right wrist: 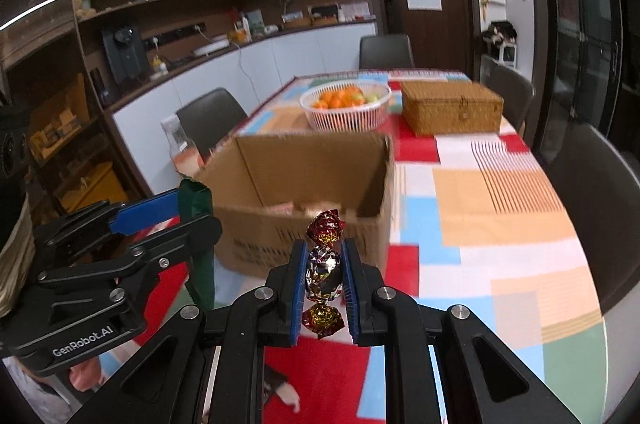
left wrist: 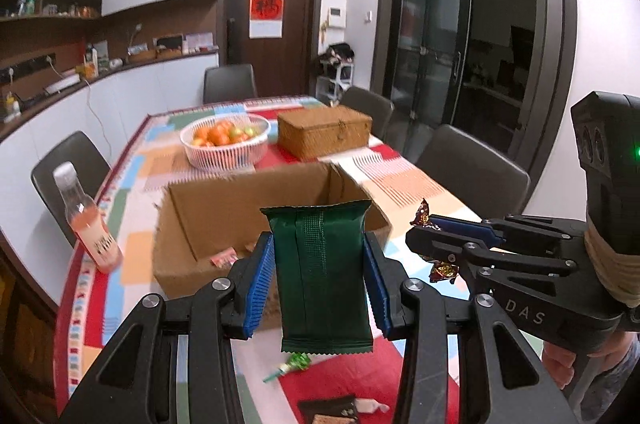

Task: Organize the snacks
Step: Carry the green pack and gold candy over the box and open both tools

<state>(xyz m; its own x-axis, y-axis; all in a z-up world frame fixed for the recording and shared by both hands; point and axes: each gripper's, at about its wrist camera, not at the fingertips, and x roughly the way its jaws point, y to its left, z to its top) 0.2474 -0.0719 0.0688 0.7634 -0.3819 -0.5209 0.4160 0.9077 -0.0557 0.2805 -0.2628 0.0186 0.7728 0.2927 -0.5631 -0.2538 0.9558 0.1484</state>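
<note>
My left gripper [left wrist: 319, 256] is shut on a dark green snack packet [left wrist: 320, 276], held upright just in front of an open cardboard box [left wrist: 224, 208]. My right gripper [right wrist: 324, 264] is shut on a foil-wrapped candy [right wrist: 324, 272] with red and gold twisted ends, held above the table near the box [right wrist: 304, 172]. The right gripper also shows in the left wrist view [left wrist: 430, 234], to the right of the packet. The left gripper with the green packet [right wrist: 194, 200] shows at the left of the right wrist view. A pink wrapped snack [left wrist: 224, 258] lies inside the box.
A pink drink bottle [left wrist: 90, 224] stands left of the box. A white basket of oranges [left wrist: 224, 142] and a wicker box [left wrist: 324, 132] stand behind it. Loose sweets [left wrist: 294, 364] and a dark packet [left wrist: 328, 410] lie on the colourful tablecloth near me. Chairs surround the table.
</note>
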